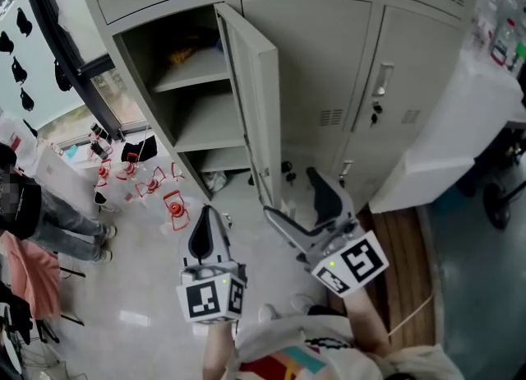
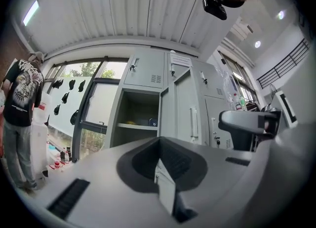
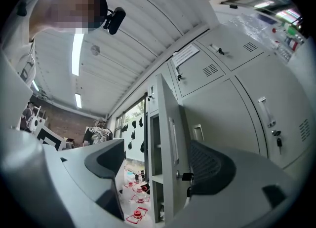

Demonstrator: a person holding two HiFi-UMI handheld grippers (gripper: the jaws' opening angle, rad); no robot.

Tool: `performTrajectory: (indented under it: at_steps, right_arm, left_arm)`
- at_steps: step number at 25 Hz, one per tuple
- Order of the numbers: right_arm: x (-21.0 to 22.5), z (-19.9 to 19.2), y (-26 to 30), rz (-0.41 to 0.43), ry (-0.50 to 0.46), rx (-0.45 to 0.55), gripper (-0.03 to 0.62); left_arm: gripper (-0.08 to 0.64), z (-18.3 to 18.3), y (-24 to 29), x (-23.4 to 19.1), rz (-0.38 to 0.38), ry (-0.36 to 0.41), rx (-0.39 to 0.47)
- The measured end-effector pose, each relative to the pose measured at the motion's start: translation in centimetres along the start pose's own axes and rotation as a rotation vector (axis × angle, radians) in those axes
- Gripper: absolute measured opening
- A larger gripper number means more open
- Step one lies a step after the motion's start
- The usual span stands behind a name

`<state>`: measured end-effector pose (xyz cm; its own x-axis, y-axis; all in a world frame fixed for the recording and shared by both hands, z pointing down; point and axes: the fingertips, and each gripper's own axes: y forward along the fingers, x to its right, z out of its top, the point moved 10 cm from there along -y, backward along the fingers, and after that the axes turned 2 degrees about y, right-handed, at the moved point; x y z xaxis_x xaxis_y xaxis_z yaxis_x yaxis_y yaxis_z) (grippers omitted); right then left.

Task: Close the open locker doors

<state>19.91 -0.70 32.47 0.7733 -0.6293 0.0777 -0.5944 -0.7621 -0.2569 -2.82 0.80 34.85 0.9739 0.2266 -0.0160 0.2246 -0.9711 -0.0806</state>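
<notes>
Centrally, at 12 o'clock in the head view: 1 open door, standing roughly square to the locker bank, long axis vertical, hinged edge at the back and free edge toward the camera. Behind it, toward 10 o'clock: open compartment with 2 shelves. All other doors in view apparently shut.

Left gripper at 6 o'clock, pointing up toward the compartment, jaws pressed together with nothing between them, as confirmed in the left gripper view. Set apart from the door, on its inner-face side.

Right gripper at 5 o'clock, just beside the door's lower free corner, jaws spread. In the right gripper view: door edge-on in the gap between the jaws, handle on the outer face, toward 3 o'clock. Contact with the door not resolvable from any view.

Key relation: outer face turned toward 3 o'clock, on the right gripper's side; closing swing about the vertical hinge toward 9 o'clock. Judged the nearer and better-placed tool: right gripper, needing only a sideways push on the free edge. Task judged barely begun, with the door fully open. Possible risk: left gripper caught in the door's path.

Periphery: person by the window at 9 o'clock, red-marked items on the floor.
</notes>
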Motion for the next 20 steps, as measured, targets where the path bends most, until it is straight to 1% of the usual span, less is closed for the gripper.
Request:
performTrajectory:
  at_steps: [4, 7, 9, 13, 16, 20]
  right_arm:
    - [-0.2, -0.1, 1.9, 0.015, -0.013, 0.003, 0.388]
    - [0.0, -0.4, 3.4, 0.061, -0.032, -0.011, 0.388]
    - [0.4, -0.4, 4.5, 0.092, -0.014, -0.019, 0.388]
    - [0.9, -0.3, 5.5, 0.113, 0.004, -0.014, 0.388]
    - [0.7, -0.5, 5.8, 0.135, 0.009, -0.023, 0.388]
    - [0.2, -1.0, 6.4, 0.173, 0.011, -0.042, 0.388]
  left_arm:
    - [0.006, 0.0, -0.1, -1.1, 0.003, -0.001, -0.003]
    - [0.005, 0.0, -0.4, -2.1, 0.02, -0.003, -0.01]
    - [0.005, -0.1, -0.6, -2.9, 0.037, -0.009, -0.013]
    - [0.005, -0.3, -0.9, -4.1, 0.07, -0.021, -0.019]
    - [0.006, -0.5, -1.0, -4.4, 0.076, -0.032, -0.02]
    - [0.005, -0.7, -1.2, -4.3, 0.076, -0.022, -0.032]
